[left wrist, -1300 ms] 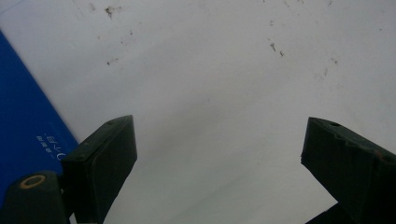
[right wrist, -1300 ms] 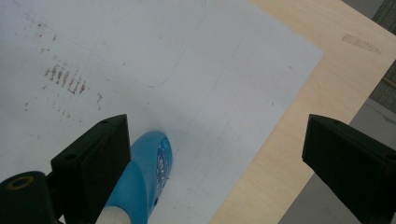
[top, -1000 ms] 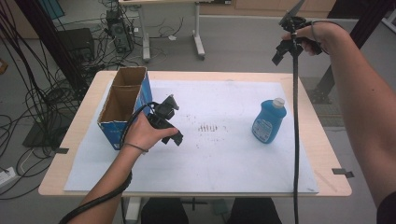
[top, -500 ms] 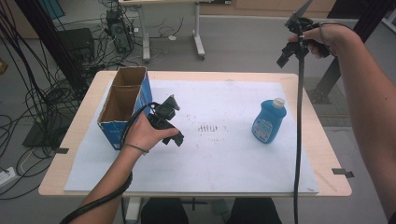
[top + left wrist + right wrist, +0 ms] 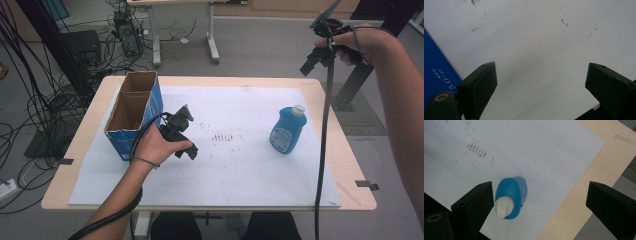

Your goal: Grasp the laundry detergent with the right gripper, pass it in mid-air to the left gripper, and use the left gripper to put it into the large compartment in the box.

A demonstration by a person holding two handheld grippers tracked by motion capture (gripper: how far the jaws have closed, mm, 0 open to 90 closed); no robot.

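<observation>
Left tongs (image 5: 187, 136): we rest them spread on white paper (image 5: 240, 165), beside the blue cardboard box (image 5: 131, 116).
Right tongs (image 5: 314, 56): we hold them spread, empty, high above the upright blue plastic bottle (image 5: 288, 130).

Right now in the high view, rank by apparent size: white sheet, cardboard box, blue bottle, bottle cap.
1. white sheet, covers most of the tabletop
2. cardboard box
3. blue bottle, clearly smaller than the box
4. bottle cap, smallest
All rest on the one table, so nearness barely skews this.

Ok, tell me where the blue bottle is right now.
In the high view the blue bottle stands upright on the white sheet, at the table's right side, far across from the cardboard box.
</observation>
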